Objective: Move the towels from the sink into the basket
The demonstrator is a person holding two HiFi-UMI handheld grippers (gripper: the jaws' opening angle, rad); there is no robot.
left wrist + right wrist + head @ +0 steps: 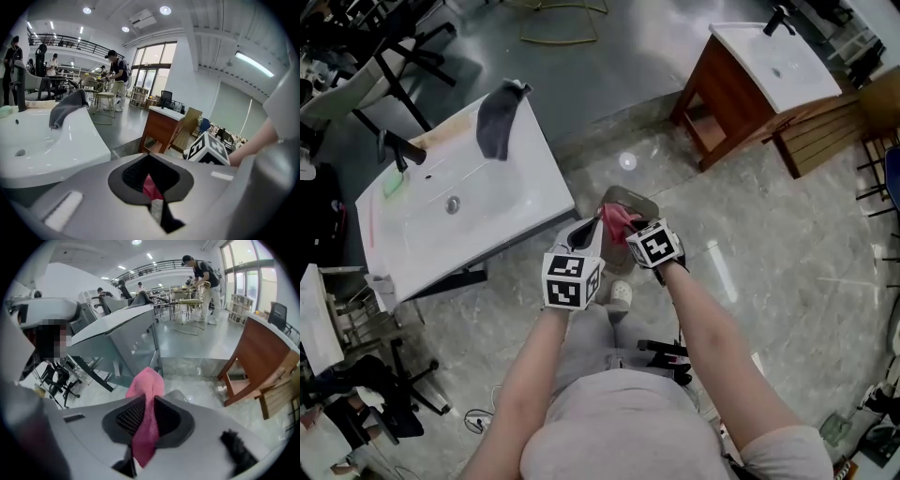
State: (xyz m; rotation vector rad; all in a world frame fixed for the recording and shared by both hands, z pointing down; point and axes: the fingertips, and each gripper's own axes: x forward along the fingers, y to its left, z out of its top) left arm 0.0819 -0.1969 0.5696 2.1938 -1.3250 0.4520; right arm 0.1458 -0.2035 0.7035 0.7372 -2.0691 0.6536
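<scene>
The pink towel (616, 221) hangs above the grey basket (623, 194), which stands on the marble floor just beside the white sink (487, 216). The towel is off the sink and caught between both tools. In the right gripper view, the right gripper (149, 423) has its jaws drawn almost together on the towel (146, 394). The dark pads (129, 420) pinch a fold, with the cloth bunching out past the tips and trailing back below them. In the left gripper view, the left gripper (152, 185) has its jaws equally close. Pink cloth (150, 186) shows wedged in the narrow gap between its pads (136, 173). From the head view the two grippers meet tip to tip over the basket, left (595, 230) and right (628, 230). A grey towel (497, 122) is draped over the sink's far rim, well apart from both grippers. A second basin on a wooden cabinet (741, 84) stands farther off.
</scene>
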